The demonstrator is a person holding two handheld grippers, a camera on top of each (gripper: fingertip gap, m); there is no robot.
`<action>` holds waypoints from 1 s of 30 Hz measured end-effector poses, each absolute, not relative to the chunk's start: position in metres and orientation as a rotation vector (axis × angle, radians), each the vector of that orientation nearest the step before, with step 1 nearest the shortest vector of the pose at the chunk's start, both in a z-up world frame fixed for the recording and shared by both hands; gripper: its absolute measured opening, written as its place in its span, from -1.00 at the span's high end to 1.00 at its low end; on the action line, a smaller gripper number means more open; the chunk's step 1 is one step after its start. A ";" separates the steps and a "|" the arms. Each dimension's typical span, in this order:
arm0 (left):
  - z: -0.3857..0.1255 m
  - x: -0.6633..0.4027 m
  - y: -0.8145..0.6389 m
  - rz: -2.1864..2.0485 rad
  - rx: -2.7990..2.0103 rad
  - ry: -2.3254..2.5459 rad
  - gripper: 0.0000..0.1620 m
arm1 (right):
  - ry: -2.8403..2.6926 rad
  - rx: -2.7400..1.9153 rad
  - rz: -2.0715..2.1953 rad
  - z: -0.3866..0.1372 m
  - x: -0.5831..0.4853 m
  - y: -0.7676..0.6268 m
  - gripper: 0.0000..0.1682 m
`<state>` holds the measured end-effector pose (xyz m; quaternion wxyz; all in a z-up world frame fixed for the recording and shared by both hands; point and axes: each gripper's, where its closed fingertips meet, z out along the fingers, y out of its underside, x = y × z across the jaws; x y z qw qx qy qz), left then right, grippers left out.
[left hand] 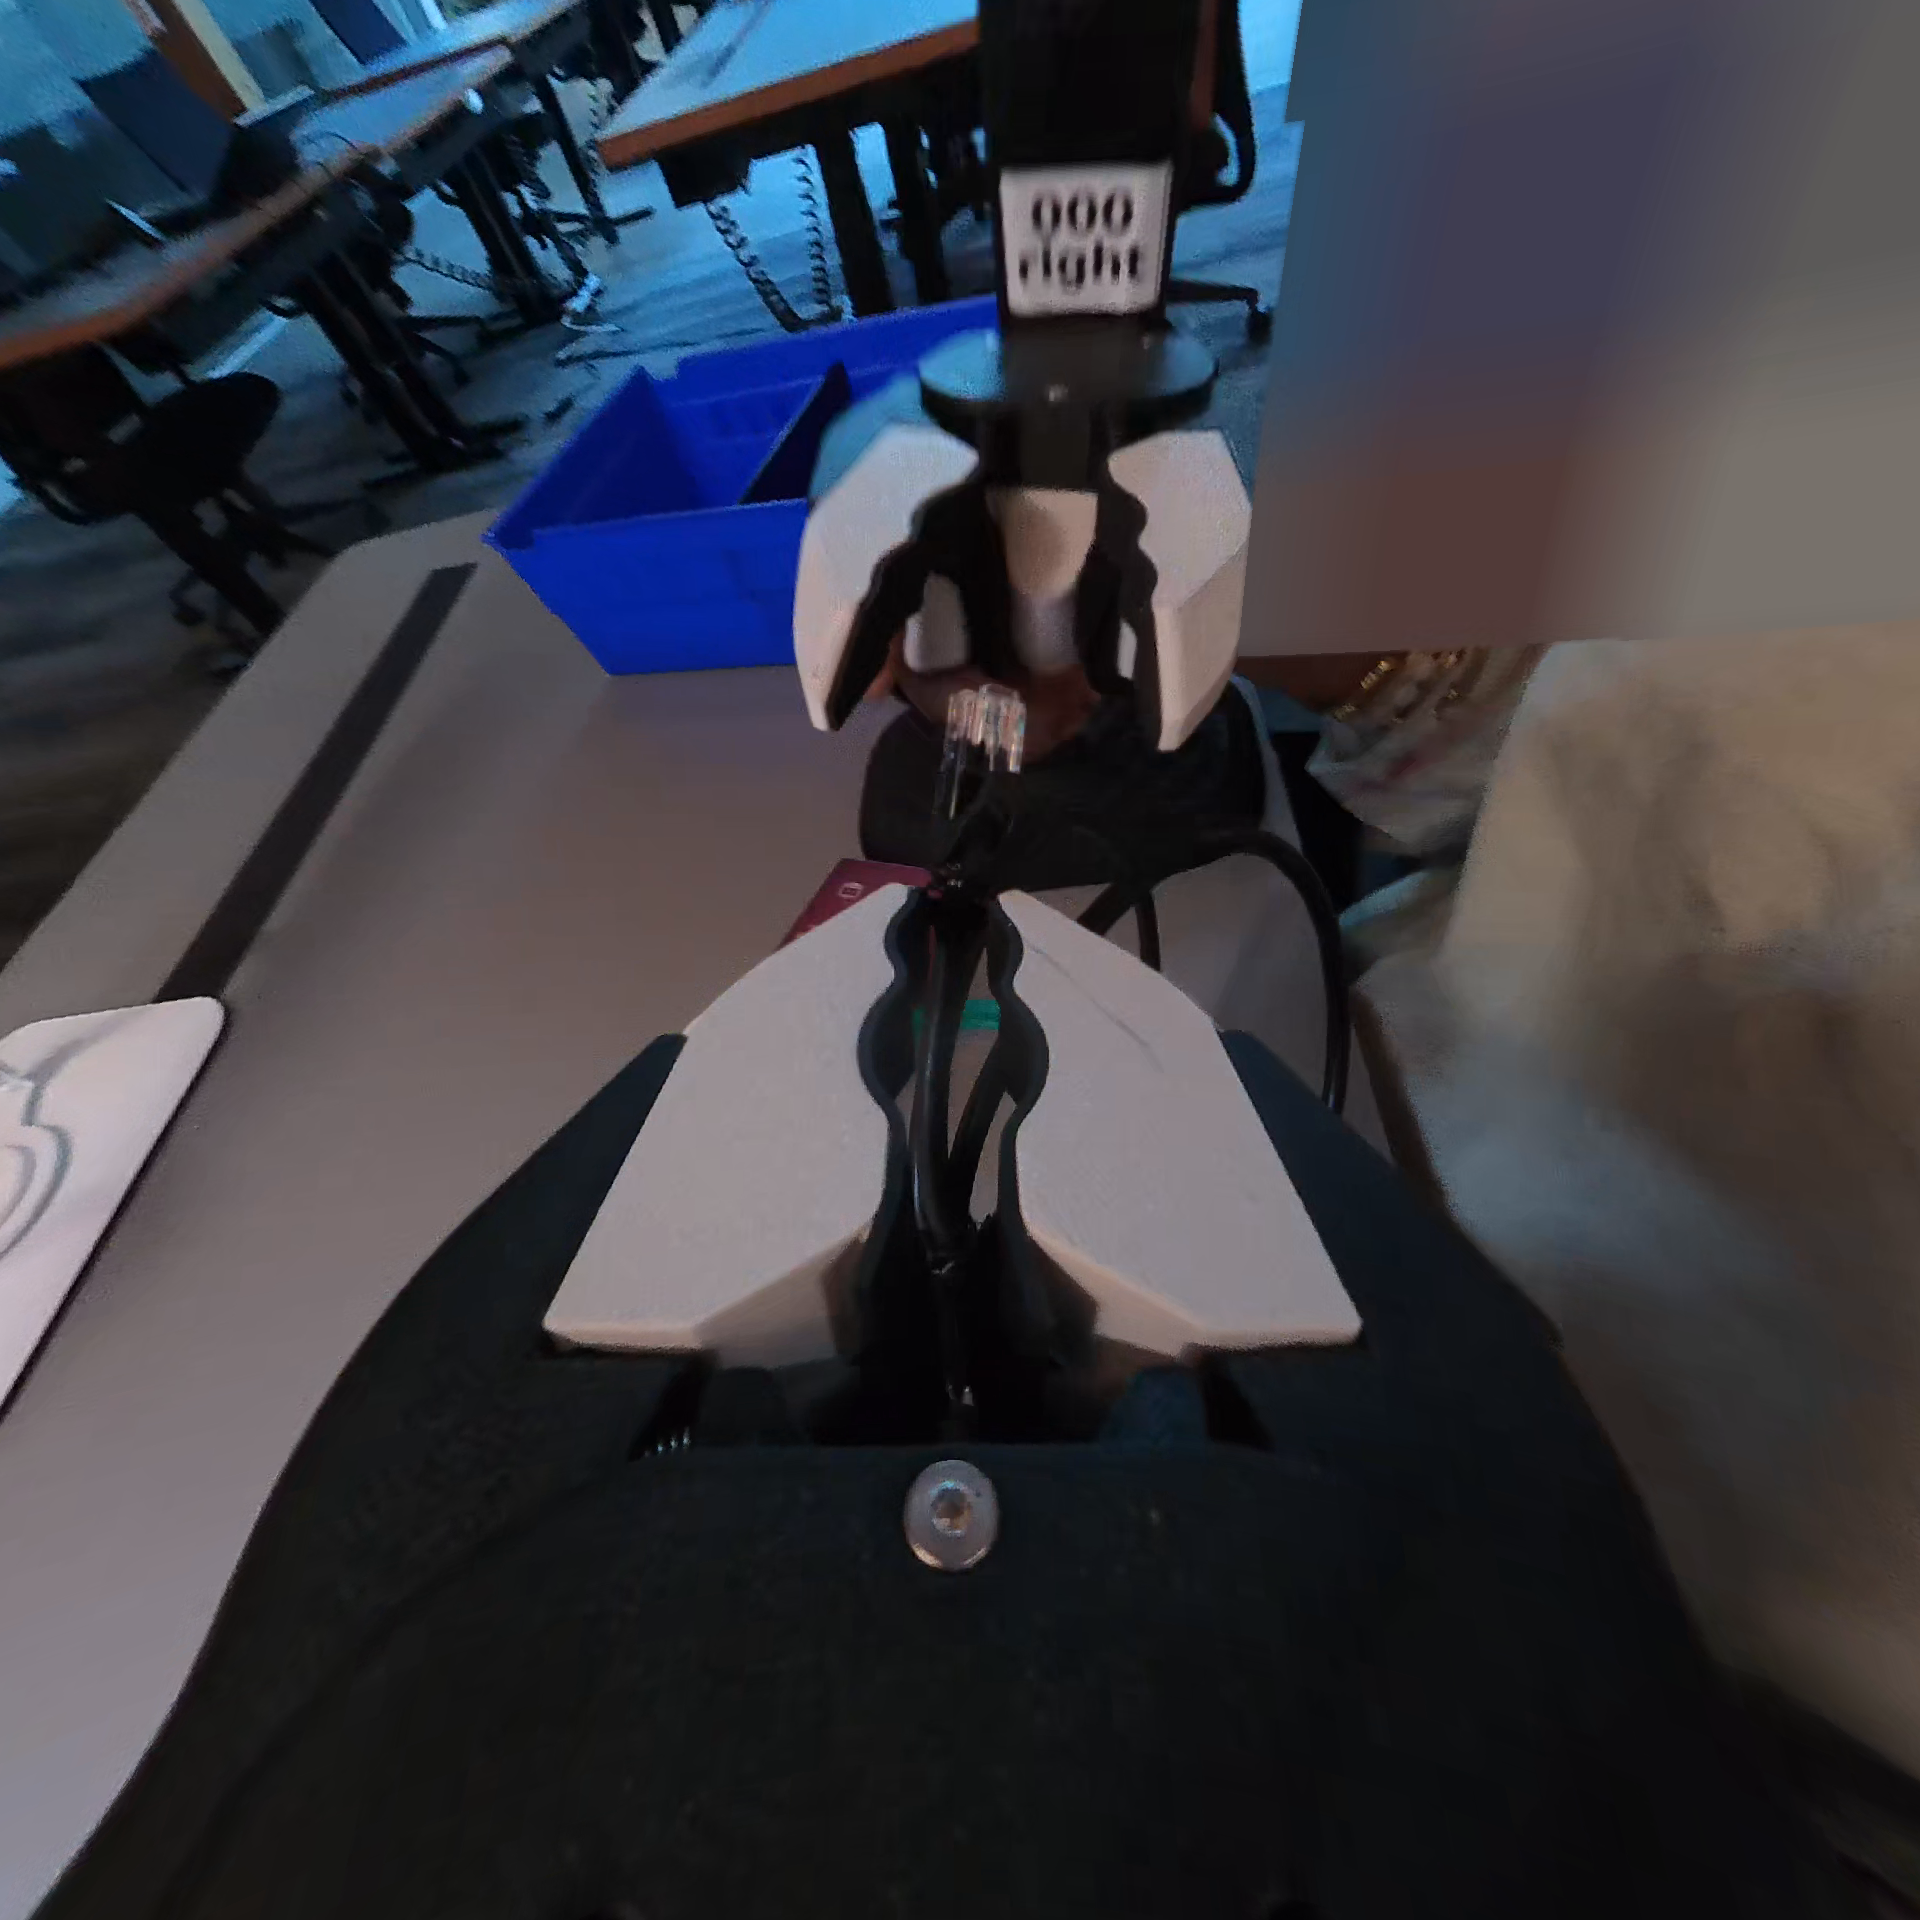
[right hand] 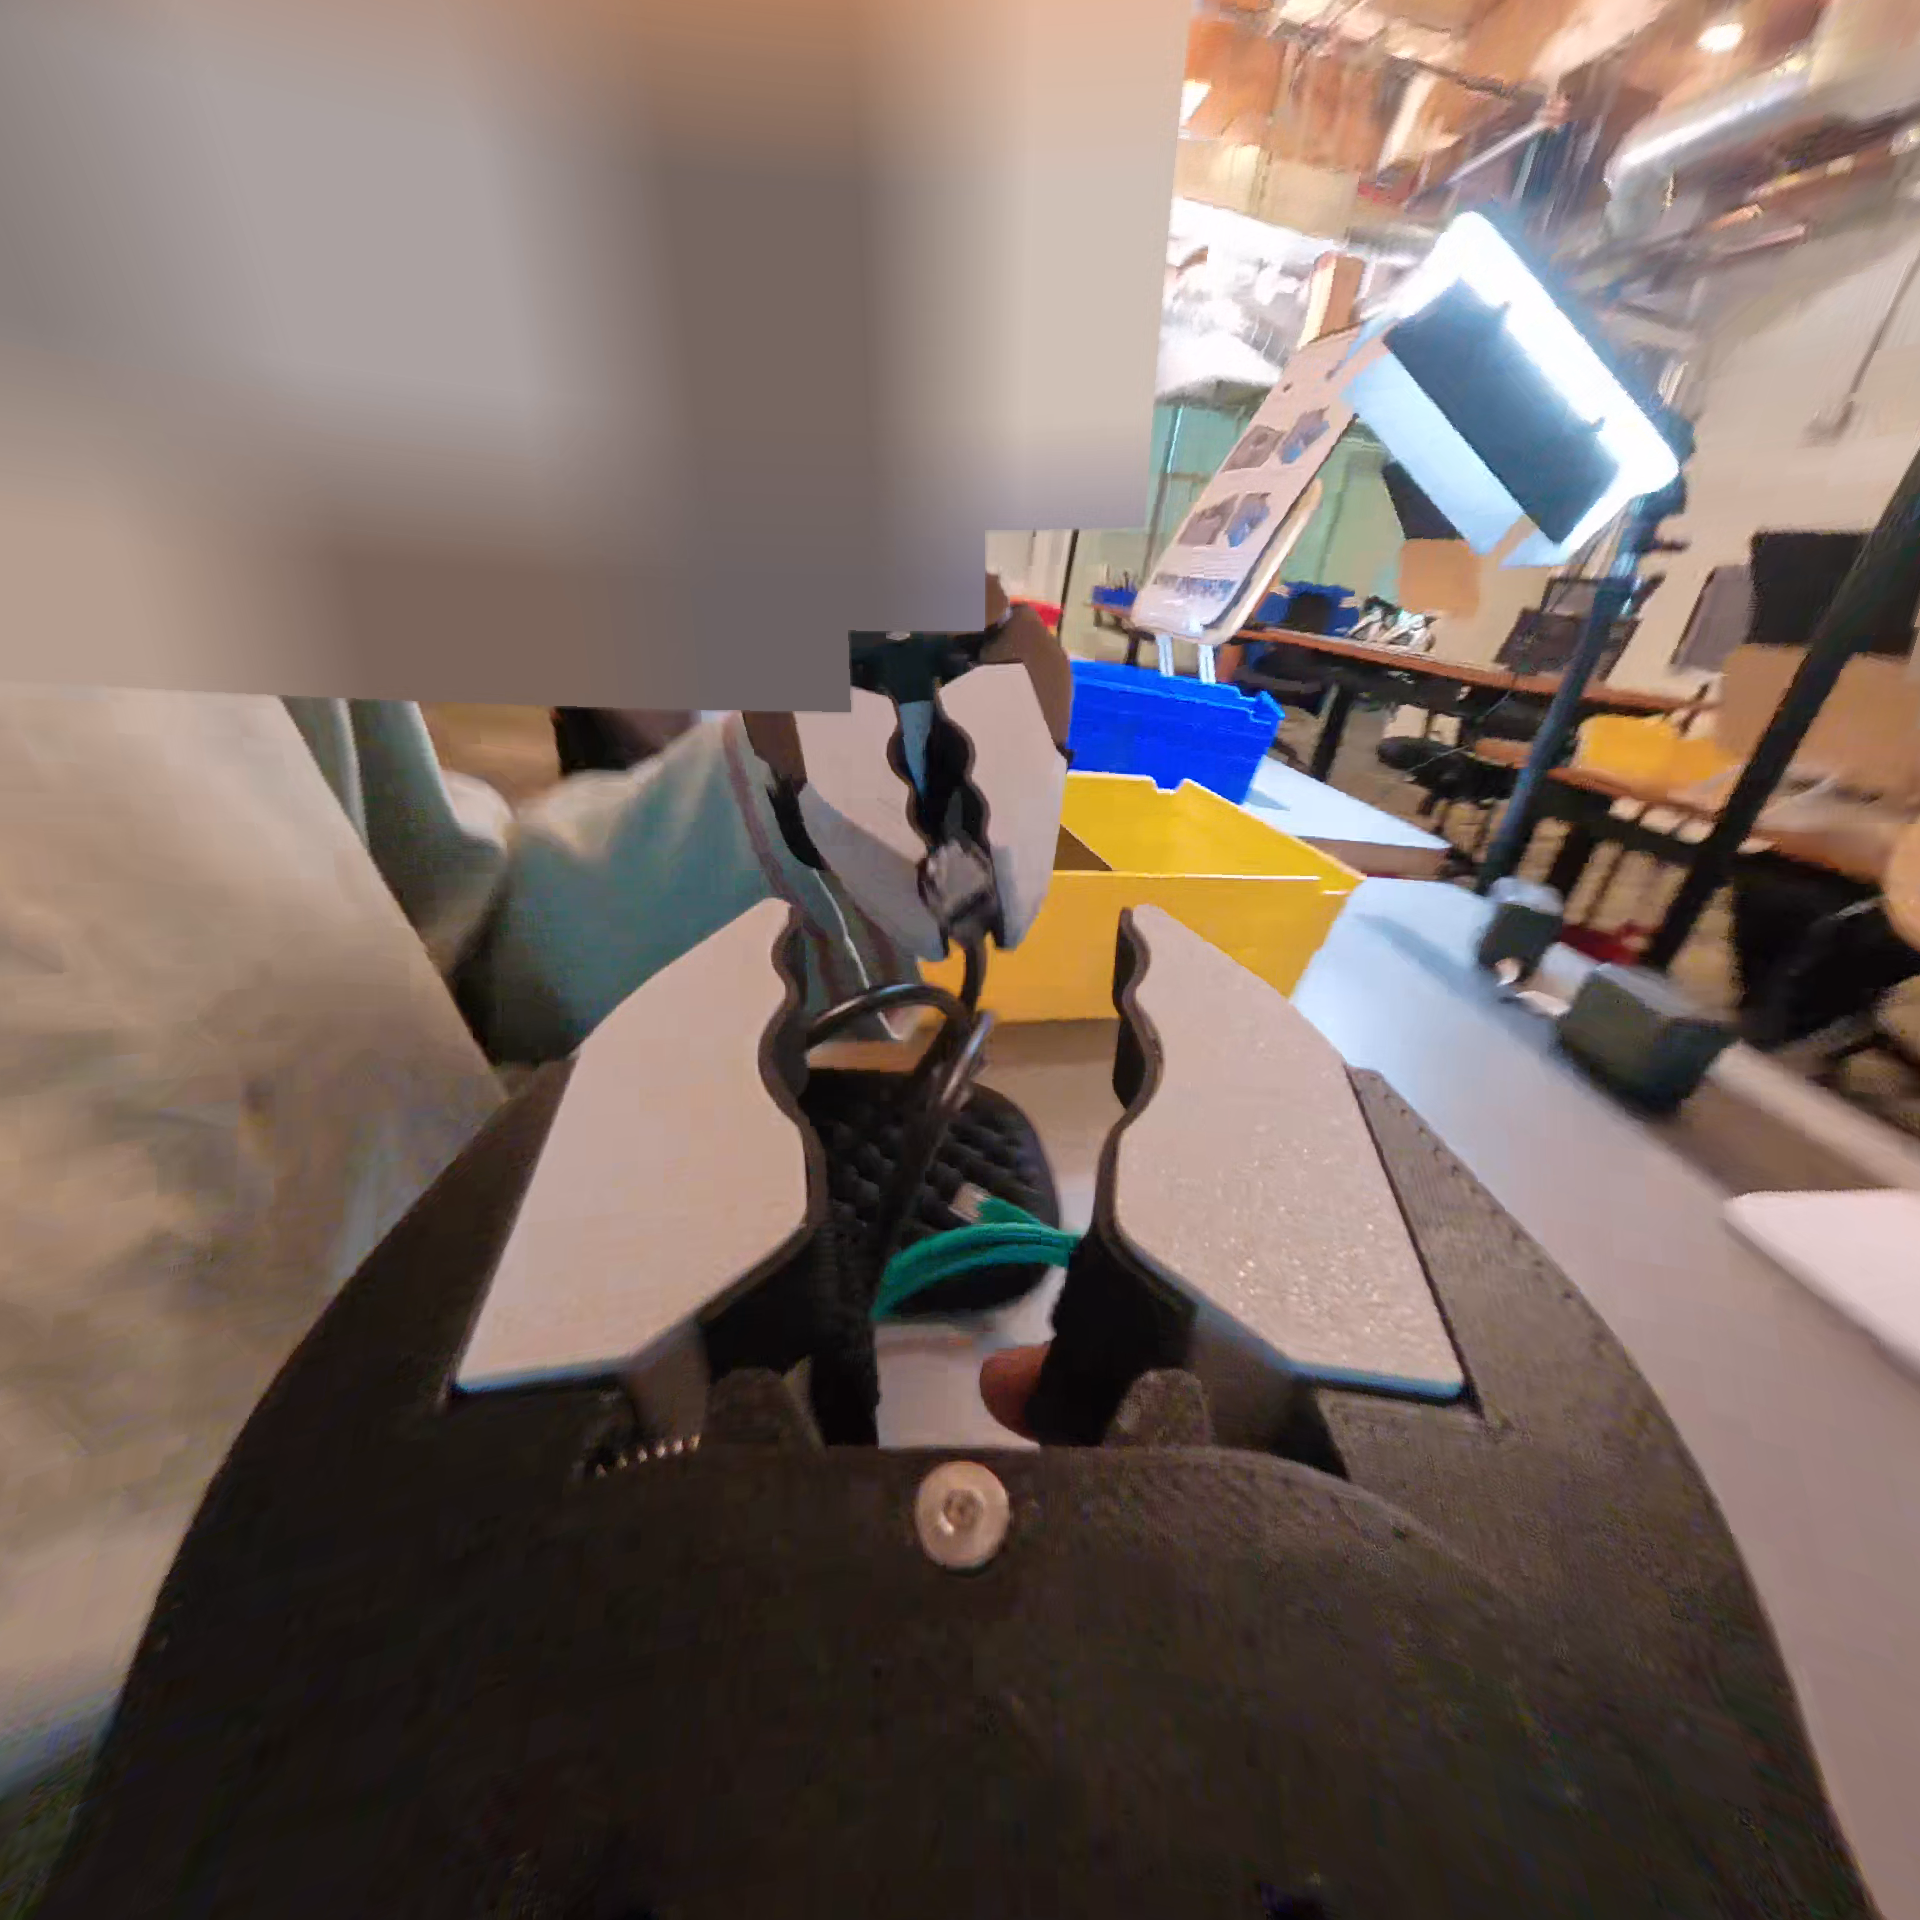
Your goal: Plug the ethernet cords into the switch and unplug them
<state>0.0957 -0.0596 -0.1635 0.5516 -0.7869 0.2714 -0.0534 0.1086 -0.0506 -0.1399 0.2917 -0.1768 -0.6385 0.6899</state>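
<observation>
My left gripper [left hand: 956, 906] is shut on a black ethernet cord [left hand: 928, 1081]. The cord's clear plug [left hand: 985, 727] sticks out past the fingertips, held up above the grey table [left hand: 540, 831]. My right gripper [right hand: 961, 925] is open and empty. It faces the left gripper, with the plug just in front of its spread fingers [left hand: 1184, 582]. In the right wrist view the left gripper [right hand: 961, 831] holds the plug [right hand: 956, 878] just beyond my fingertips. A green cord [right hand: 966, 1257] lies below, between the right fingers. No switch is clearly visible.
A blue bin [left hand: 644, 561] stands at the table's far edge, and a yellow bin [right hand: 1174, 894] shows behind the grippers. A small maroon object [left hand: 847, 896] lies under the left fingertips. A black mesh pad [right hand: 977, 1153], a lamp stand [right hand: 1558, 727] and the person's pale clothing [left hand: 1662, 1039] are close by. My left and right fingertips are right by each other.
</observation>
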 end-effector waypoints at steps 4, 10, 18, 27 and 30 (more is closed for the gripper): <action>-0.170 0.106 -0.057 -0.154 -1.874 0.690 0.87 | -1.907 -0.272 1.457 -0.152 0.106 -0.062 0.65; -0.164 0.107 -0.050 -0.053 -1.721 0.679 0.71 | -1.877 -0.310 1.553 -0.157 0.106 -0.058 0.87; -0.184 0.106 -0.038 -0.040 -1.650 0.615 0.85 | -1.617 -0.517 2.036 -0.163 0.105 -0.037 1.00; -0.180 0.101 -0.035 -0.076 -1.581 0.556 0.85 | -1.873 -0.350 1.584 -0.185 0.106 -0.036 0.66; -0.179 0.102 -0.036 -0.115 -1.578 0.559 0.85 | -1.811 -0.145 1.347 -0.175 0.106 -0.041 0.68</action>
